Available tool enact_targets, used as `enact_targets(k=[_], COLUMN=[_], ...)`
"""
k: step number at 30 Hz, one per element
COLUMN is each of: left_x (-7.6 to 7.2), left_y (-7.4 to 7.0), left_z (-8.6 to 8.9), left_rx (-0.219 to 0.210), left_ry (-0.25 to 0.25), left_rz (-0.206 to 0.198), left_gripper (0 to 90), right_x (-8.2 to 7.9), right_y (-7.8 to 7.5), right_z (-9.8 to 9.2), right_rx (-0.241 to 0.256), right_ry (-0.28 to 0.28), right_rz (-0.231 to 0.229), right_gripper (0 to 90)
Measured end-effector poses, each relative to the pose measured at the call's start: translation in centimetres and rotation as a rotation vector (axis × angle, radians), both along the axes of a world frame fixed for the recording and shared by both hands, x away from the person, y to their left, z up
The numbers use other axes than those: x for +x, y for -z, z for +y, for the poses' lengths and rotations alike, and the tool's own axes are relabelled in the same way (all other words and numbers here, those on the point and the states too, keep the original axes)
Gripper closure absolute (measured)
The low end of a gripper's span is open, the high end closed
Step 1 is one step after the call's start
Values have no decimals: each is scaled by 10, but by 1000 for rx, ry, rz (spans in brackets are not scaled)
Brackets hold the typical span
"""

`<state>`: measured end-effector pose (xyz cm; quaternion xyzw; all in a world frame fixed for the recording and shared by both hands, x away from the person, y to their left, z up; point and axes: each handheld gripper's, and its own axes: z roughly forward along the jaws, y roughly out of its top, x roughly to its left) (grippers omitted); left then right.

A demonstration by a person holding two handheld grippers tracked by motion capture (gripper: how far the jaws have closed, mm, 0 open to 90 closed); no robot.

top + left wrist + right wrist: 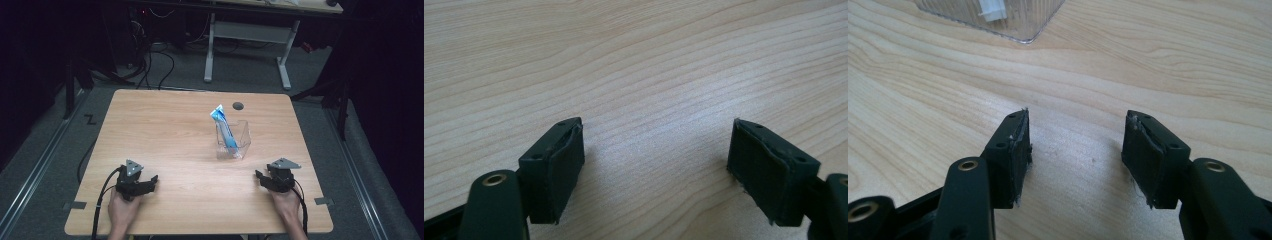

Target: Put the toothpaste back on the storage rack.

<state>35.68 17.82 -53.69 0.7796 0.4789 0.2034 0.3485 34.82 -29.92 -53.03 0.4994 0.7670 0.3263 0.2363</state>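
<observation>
Both our left claw (pixel 151 181) and right claw (pixel 260 176) rest apart and empty on the tabletop (pixel 165 135). The tube (pixel 223 129) stands tilted in the clear holder (pixel 233 141) mid-table; it looks light, soft and slippery, so we'd pinch its flat upper end.

L gripper (pixel 150 181) & R gripper (pixel 261 176): fingers apart

High view looks down on the whole table (pixel 165 135); both gripper views skim its wood closely.
</observation>
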Motion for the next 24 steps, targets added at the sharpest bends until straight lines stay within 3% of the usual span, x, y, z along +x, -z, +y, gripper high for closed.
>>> enact_targets(k=[6, 24], left_x=[0, 0], left_y=[0, 0], left_z=[0, 0], left_rx=[0, -2], left_ry=[0, -3], left_rz=[0, 0], left_gripper=[230, 231], right_x=[3, 4], right_y=[0, 1], right_z=[-3, -2], right_rx=[18, 11], right_ry=[9, 18], right_rz=[16, 18], right_gripper=[423, 378])
